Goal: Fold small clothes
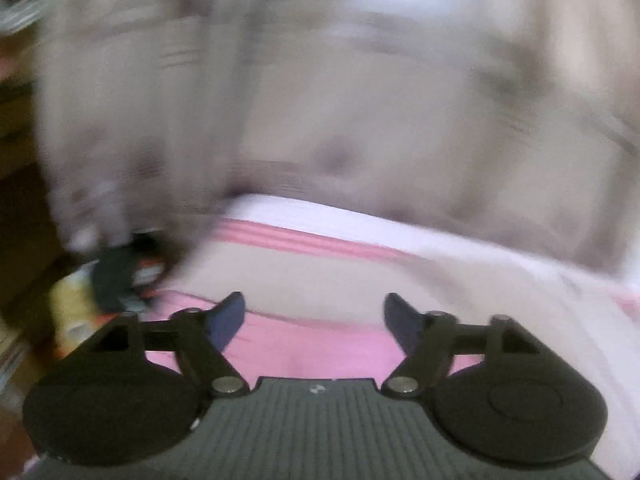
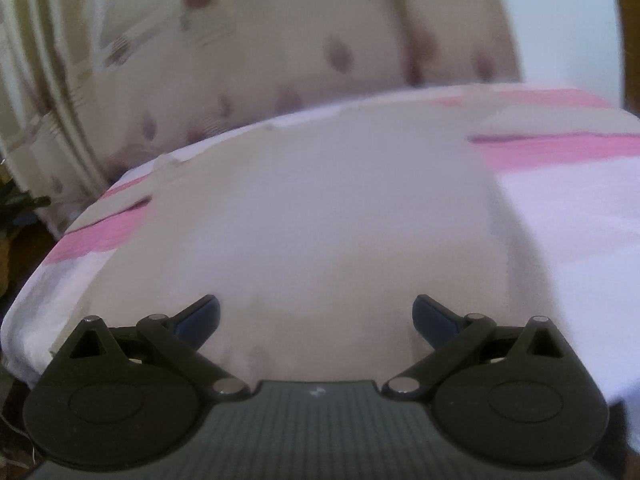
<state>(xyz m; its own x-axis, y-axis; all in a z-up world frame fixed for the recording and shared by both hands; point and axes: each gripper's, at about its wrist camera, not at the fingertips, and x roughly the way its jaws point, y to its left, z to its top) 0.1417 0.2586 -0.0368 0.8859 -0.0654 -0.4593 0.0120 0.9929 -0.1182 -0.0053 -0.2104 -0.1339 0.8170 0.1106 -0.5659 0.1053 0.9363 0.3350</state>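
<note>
A pale beige garment [image 2: 320, 208] lies spread flat on a surface covered by a pink and white striped sheet [image 2: 560, 200]. My right gripper [image 2: 316, 306] hovers open over the garment's near edge, with nothing between its fingers. The left wrist view is badly blurred. In it the beige garment [image 1: 304, 276] lies just ahead of my left gripper [image 1: 315, 314], which stands open and empty over a pink band of the sheet [image 1: 320, 350].
A beige patterned fabric backdrop [image 2: 260, 48] rises behind the surface. The sheet drops off at its left edge [image 2: 24, 320]. At the left, a dark blurred object with orange marks [image 1: 124, 272] sits beside the surface above a yellowish item [image 1: 74, 304].
</note>
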